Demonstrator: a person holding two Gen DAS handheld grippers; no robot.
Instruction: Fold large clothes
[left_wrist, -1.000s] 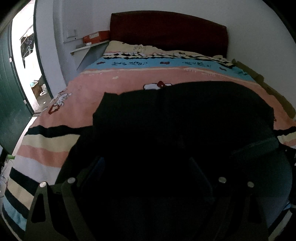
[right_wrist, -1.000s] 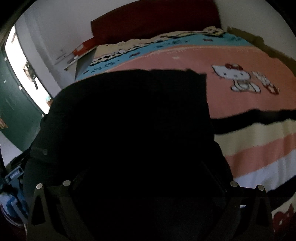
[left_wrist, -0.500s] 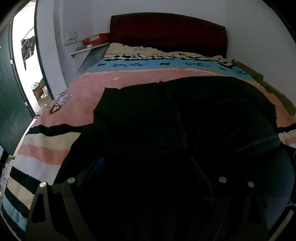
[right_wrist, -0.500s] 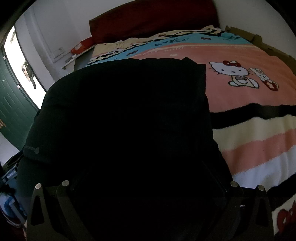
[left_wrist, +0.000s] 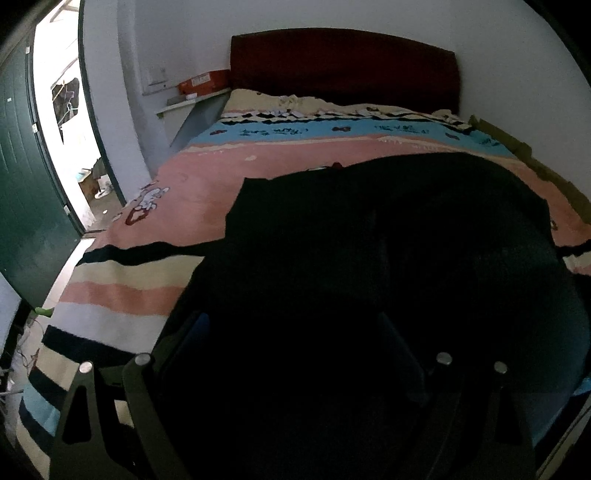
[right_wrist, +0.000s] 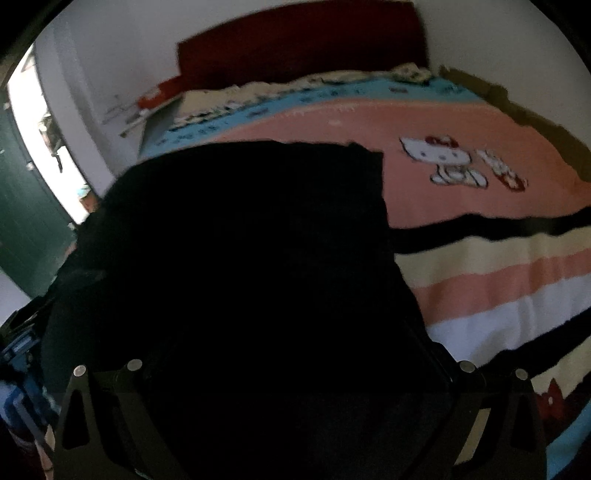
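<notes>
Fingers of both the left gripper and right gripper are buried in the black garment; their grip cannot be told. It drapes toward the bed's foot edge. Likely mid-fold; next, lay it flat.

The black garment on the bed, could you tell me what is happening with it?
A person with a handheld gripper in each hand is folding a large black garment on a striped Hello Kitty blanket. The dark cloth drapes over both grippers' fingers, so whether either one is gripping it cannot be told.
</notes>
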